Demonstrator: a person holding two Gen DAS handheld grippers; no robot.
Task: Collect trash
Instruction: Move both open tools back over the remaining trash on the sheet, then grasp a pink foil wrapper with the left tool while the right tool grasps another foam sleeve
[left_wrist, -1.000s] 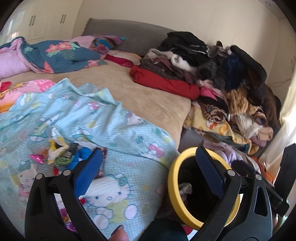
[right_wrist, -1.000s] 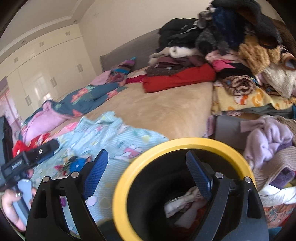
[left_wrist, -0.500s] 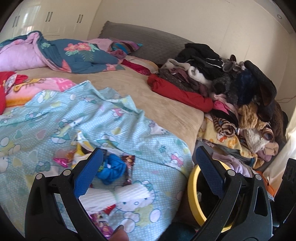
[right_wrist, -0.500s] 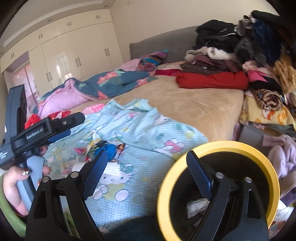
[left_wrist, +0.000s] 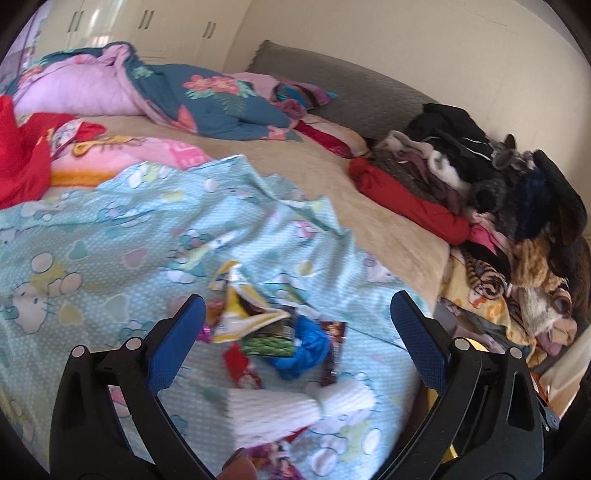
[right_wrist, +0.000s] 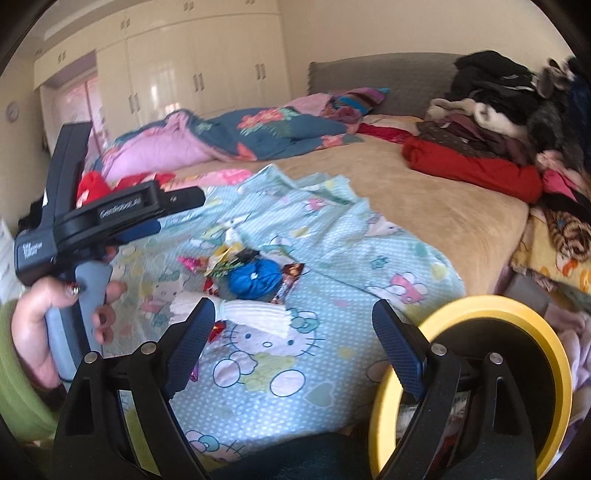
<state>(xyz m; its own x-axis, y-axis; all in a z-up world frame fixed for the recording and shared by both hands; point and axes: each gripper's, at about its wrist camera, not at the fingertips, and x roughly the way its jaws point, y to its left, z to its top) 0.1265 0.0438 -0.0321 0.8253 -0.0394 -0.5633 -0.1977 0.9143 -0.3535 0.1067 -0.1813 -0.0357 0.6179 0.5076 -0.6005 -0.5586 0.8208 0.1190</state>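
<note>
Two tools are in view, both with jaws spread wide and nothing between the blue pads. Left tool (left_wrist: 293, 334) hangs over a small heap of litter on the bed; right tool (right_wrist: 293, 341) sits nearer the bed's edge, just beside the bin. In the right wrist view a hand (right_wrist: 48, 325) with a green sleeve grips the left tool's grey handle.

Surface: a wide bed with a tan fleece cover (right_wrist: 424, 192), partly overlaid by a pale turquoise cartoon-print sheet (left_wrist: 110, 229) that is rumpled and reaches the near edge.

Trash lies together on that sheet: a torn yellow and white snack wrapper (left_wrist: 240, 314), a green-printed packet (left_wrist: 267, 345) touching it, a crumpled blue plastic bag (right_wrist: 255, 282), a dark red candy wrapper (left_wrist: 332, 350) beside the bag, and a white ribbed foam sleeve (right_wrist: 255, 314) nearest the camera. Smaller pink and red foil scraps lie around them; their kind is not clear.

A black bin with a yellow round rim (right_wrist: 550, 343) stands off the bed at its near corner, pale scraps visible inside.

Room: a grey padded headboard (left_wrist: 351, 92) against a cream wall, cream wardrobe doors (right_wrist: 207, 77) beyond the far side, a pink and blue floral quilt (left_wrist: 177, 96) bunched at the head, and a tall pile of mixed clothes (left_wrist: 517, 206) on the bed's right side.
</note>
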